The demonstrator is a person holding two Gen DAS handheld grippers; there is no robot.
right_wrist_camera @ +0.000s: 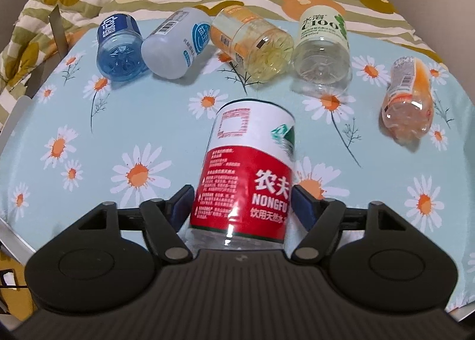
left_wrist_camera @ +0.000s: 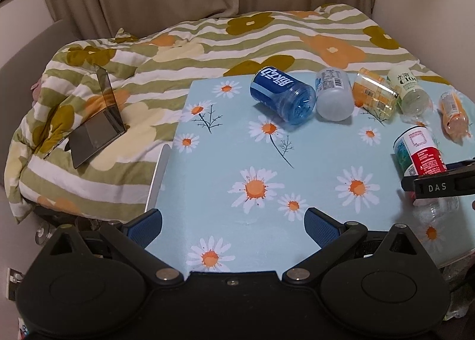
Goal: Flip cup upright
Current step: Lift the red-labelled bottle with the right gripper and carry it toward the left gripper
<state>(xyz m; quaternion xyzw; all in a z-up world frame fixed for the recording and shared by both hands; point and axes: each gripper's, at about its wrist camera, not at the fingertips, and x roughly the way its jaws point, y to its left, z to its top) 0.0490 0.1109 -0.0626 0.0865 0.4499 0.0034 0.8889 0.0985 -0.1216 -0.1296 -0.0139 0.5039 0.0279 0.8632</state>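
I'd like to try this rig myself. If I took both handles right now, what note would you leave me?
Right tool: shut on the red cup, fingers on either side of its label, cup tilted, not yet upright.
Left tool: open, holding nothing, over the table.
Five more cups lie on their sides along the far edge: blue cup, white cup, yellow cup, clear cup, orange cup.
Done: red cup gripped.
Left: stand it upright and let go; the other five likely follow.
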